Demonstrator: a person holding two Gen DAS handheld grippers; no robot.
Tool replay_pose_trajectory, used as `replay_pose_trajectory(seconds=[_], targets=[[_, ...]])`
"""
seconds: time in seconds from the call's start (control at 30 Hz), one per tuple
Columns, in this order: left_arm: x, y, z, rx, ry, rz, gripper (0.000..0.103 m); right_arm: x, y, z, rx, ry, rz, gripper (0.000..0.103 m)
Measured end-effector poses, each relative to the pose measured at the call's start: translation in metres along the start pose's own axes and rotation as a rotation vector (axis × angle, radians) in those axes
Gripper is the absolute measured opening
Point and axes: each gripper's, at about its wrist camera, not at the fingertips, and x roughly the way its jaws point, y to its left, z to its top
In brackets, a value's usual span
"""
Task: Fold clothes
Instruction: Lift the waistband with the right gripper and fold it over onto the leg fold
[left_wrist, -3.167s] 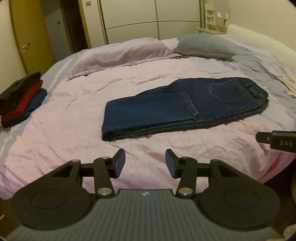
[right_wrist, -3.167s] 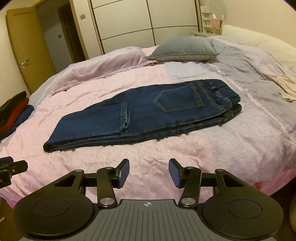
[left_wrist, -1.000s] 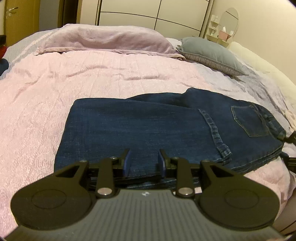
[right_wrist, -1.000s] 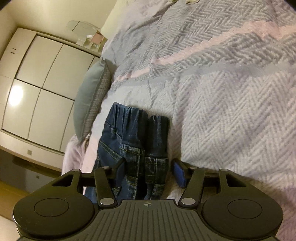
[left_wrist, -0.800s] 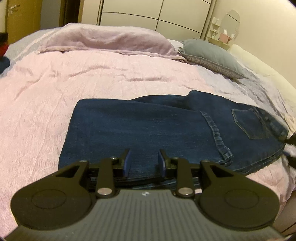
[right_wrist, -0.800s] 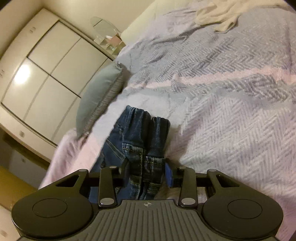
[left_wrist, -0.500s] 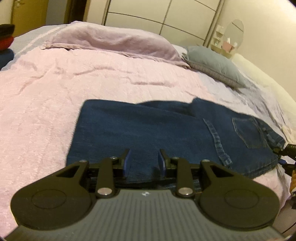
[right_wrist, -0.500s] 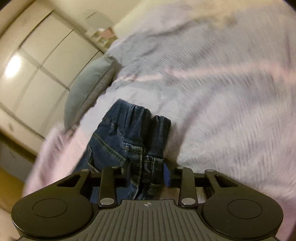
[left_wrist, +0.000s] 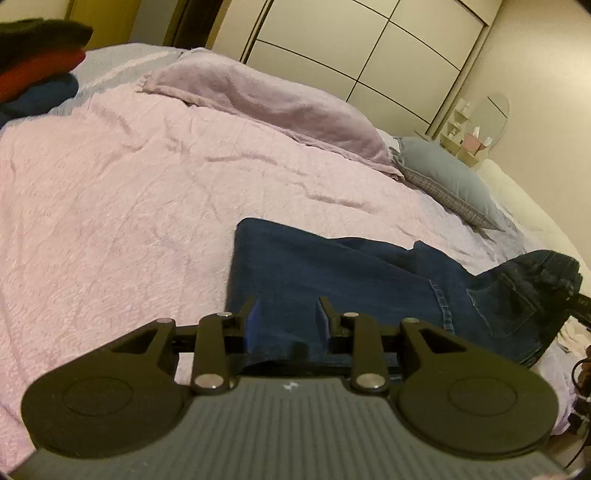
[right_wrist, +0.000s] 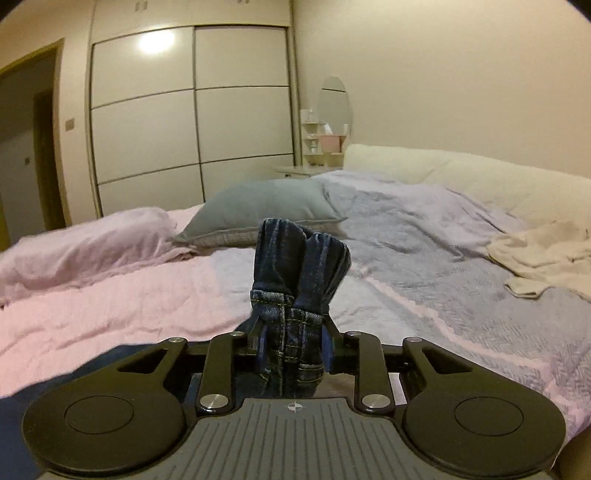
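Jeans lie folded on the pink bedspread, filling the lower middle and right of the left wrist frame. The left claw is clamped on their near folded edge, cloth bunched between its fingers. The right claw grips the waistband end — lifted off the bed, the denim stands up in the centre of the right wrist frame. A grey pillow sits behind it, and a cream garment lies at the right edge. Folded clothes are stacked in the upper left of the left wrist frame.
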Motion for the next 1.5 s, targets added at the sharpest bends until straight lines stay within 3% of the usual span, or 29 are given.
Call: replay_pose_trajectory(seconds=[0.13,0.27,0.37,0.4,0.43,0.47,0.53,0.6,0.7,0.8,0.93,1.07,1.3,1.43,1.5], targets=[[-0.005,0.016,0.000,-0.050,-0.009,-0.003,0.026,-0.015,0.046,0.003,-0.137,-0.073,0.051,0.027],[-0.014,0.030,0.002,-0.104,-0.026,-0.011,0.026,-0.056,0.126,-0.014,-0.393,-0.191,0.218,0.027],[-0.020,0.040,0.003,-0.153,-0.032,-0.017,0.026,-0.084,0.182,-0.056,-0.613,-0.210,0.372,0.028],[-0.021,0.043,0.003,-0.171,-0.029,-0.019,0.026,-0.087,0.196,-0.075,-0.705,-0.182,0.431,0.035],[-0.022,0.046,0.003,-0.188,-0.026,-0.022,0.026,-0.089,0.211,-0.096,-0.813,-0.141,0.499,0.052],[-0.023,0.050,0.003,-0.206,-0.023,-0.025,0.026,-0.089,0.224,-0.117,-0.923,-0.077,0.556,0.060],[-0.023,0.049,0.002,-0.233,-0.009,-0.052,0.027,-0.090,0.233,-0.146,-1.034,0.001,0.601,0.064],[-0.021,0.045,0.001,-0.254,0.002,-0.092,0.028,-0.096,0.224,-0.149,-1.037,-0.003,0.624,0.065],[-0.018,0.039,-0.001,-0.285,0.020,-0.151,0.029,-0.095,0.198,-0.134,-0.962,-0.015,0.611,0.067],[-0.011,0.029,-0.004,-0.329,0.043,-0.225,0.034,-0.078,0.162,-0.111,-0.786,0.029,0.505,0.067],[0.016,0.014,-0.009,-0.421,0.082,-0.281,0.037,-0.037,0.098,-0.081,-0.336,0.212,0.436,0.068],[0.035,0.014,-0.005,-0.457,0.081,-0.227,0.038,-0.010,0.054,-0.071,0.089,0.367,0.512,0.067],[0.054,0.022,0.007,-0.481,0.172,-0.243,0.044,0.013,0.033,-0.064,0.240,0.347,0.476,0.068],[0.053,0.008,0.013,-0.432,0.179,-0.215,0.047,0.052,0.017,-0.068,0.391,0.461,0.346,0.067],[0.058,0.001,0.015,-0.396,0.189,-0.179,0.047,0.068,0.012,-0.072,0.459,0.516,0.323,0.067]])
